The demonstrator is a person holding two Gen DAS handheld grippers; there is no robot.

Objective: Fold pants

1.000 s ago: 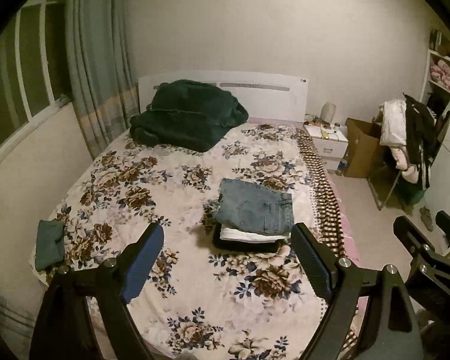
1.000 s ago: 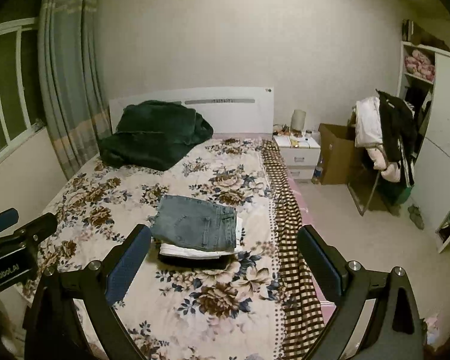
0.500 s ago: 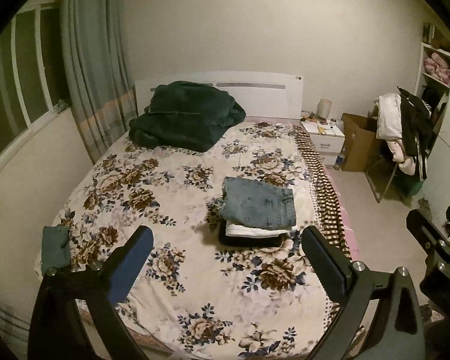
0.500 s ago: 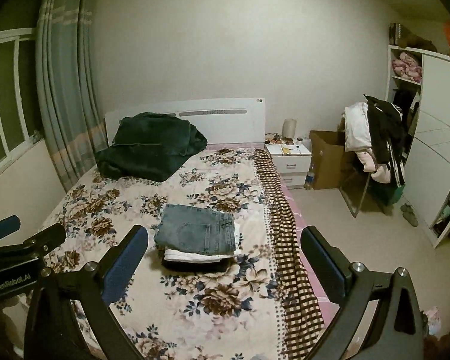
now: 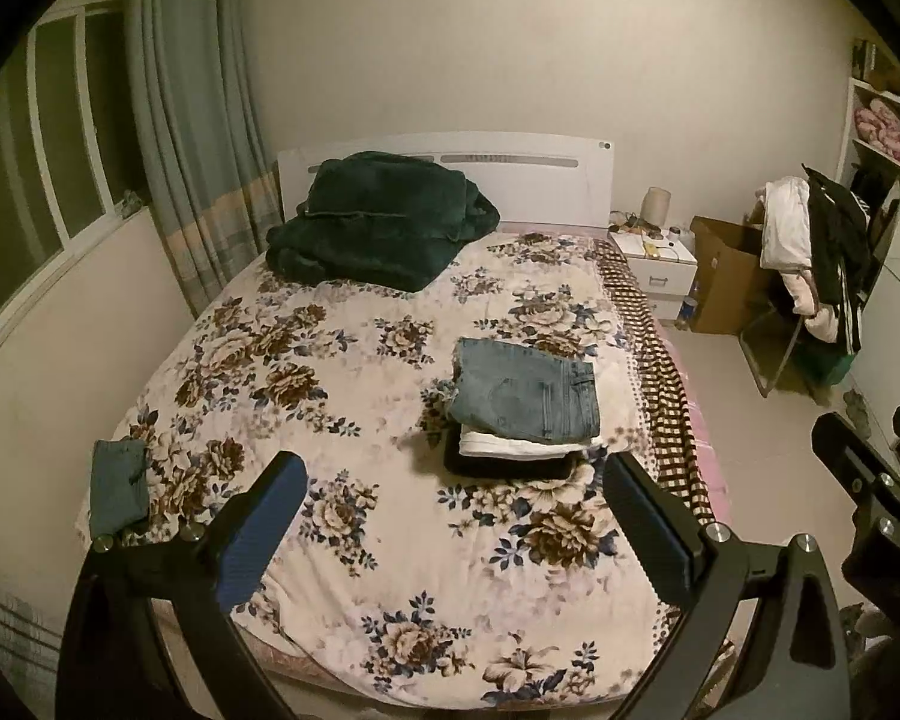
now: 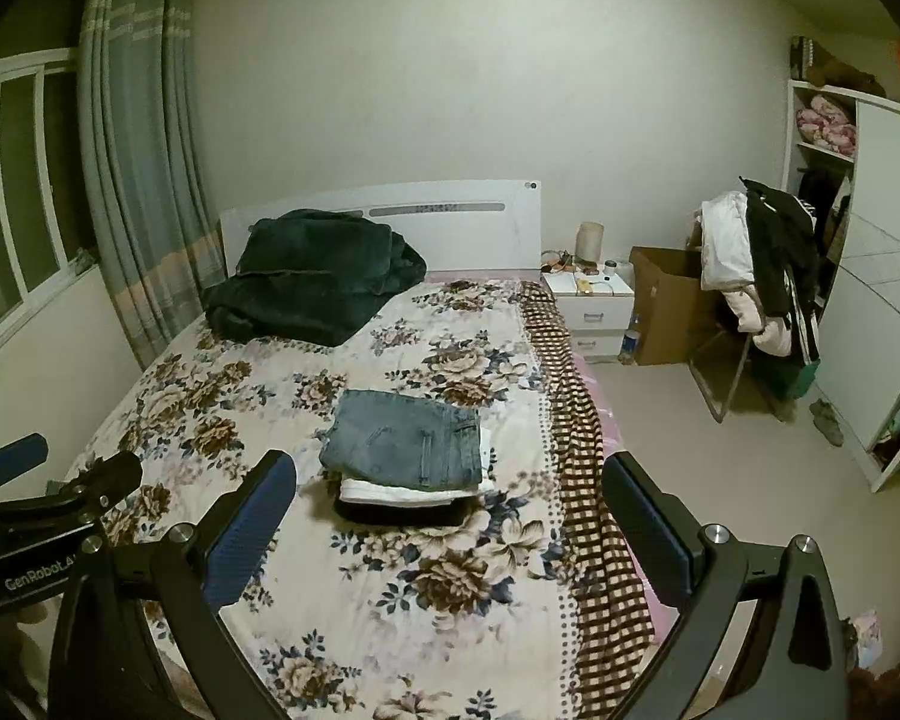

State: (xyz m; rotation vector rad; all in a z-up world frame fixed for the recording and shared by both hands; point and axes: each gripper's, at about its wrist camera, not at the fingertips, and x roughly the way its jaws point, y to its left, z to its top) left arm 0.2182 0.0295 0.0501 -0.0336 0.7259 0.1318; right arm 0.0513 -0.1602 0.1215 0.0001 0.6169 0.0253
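Folded blue jeans (image 5: 525,393) lie on top of a stack with a white garment (image 5: 522,447) and a black one (image 5: 507,465) beneath, on the floral bed (image 5: 342,396). The stack also shows in the right wrist view (image 6: 405,441). My left gripper (image 5: 456,522) is open and empty, held well back above the foot of the bed. My right gripper (image 6: 450,516) is open and empty too, back from the stack. A small folded teal garment (image 5: 117,483) lies at the bed's left edge.
A dark green blanket (image 5: 378,228) is piled by the white headboard (image 5: 528,174). A nightstand (image 6: 591,306), a cardboard box (image 6: 669,312) and a rack of clothes (image 6: 762,270) stand right of the bed. A curtained window (image 5: 90,138) is on the left.
Both grippers have pulled back and up from the bed, so the stack looks farther away. The stack and both open jaws are unchanged.
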